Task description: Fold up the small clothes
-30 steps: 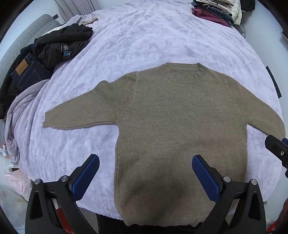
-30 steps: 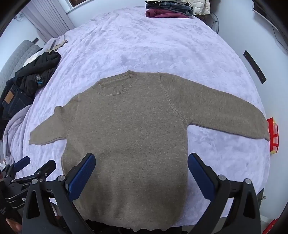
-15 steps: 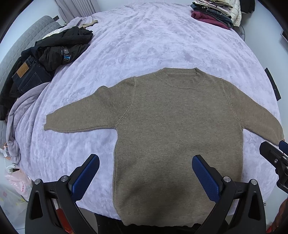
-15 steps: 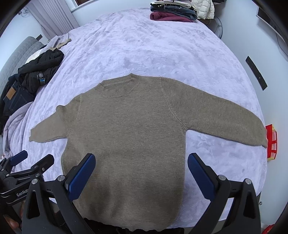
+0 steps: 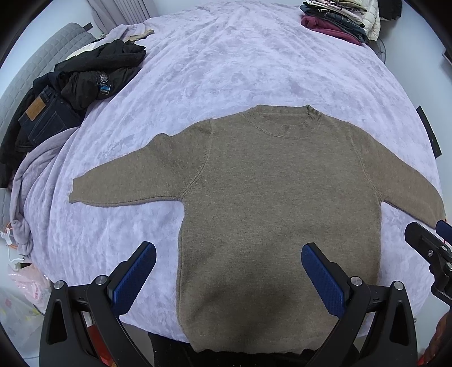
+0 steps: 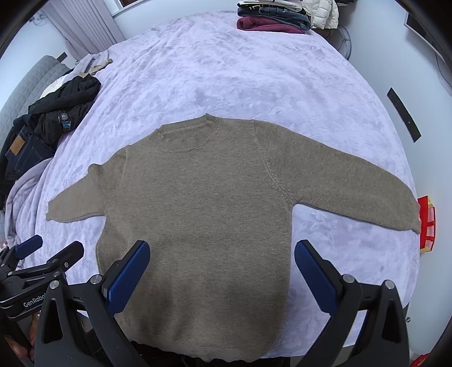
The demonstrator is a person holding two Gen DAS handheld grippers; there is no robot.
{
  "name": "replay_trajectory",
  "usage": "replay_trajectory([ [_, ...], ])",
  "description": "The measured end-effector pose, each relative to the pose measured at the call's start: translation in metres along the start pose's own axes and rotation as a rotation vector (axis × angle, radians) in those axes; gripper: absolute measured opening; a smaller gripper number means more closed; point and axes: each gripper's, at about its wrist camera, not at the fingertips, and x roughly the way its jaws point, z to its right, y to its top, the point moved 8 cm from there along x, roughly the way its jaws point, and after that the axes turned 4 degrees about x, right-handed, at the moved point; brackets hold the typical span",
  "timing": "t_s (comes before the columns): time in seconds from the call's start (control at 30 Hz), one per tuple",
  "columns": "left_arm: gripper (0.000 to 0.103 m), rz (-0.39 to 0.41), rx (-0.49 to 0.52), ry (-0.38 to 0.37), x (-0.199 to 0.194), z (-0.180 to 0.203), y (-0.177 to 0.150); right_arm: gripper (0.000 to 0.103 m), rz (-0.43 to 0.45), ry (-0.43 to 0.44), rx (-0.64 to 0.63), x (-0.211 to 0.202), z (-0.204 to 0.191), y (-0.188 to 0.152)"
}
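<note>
Brown knitted sweater (image 5: 279, 214) lies flat and face up on the lilac velvety bedspread (image 5: 231, 70), hem at the near edge of the bed, round ribbed collar pointing away, both sleeves stretched out to the sides.

Nearest the cameras, the left tongs (image 5: 228, 271) hover over the hem with their blue-padded fingers (image 5: 132, 278) spread wide, holding nothing. The right tongs (image 6: 221, 266) hang likewise above the lower body of the sweater, spread wide and empty. Each pair shows at the edge of the other's view.

Farther off, at the bed's left edge, a heap of black garments and dark blue jeans (image 5: 65, 93) sits beside a grey quilted headboard (image 5: 36, 67). At the far right corner stands a stack of folded clothes (image 6: 276, 17) with a maroon piece lowest. A red object (image 6: 428, 223) shows past the right sleeve's cuff.
</note>
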Motion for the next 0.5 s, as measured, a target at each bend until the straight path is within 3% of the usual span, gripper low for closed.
replay_trajectory([
  [0.5, 0.103, -0.001, -0.002, -0.001, -0.0017, 0.0051, -0.0022, 0.102, 0.0, -0.004, -0.002, 0.0012, -0.0048, -0.0018],
])
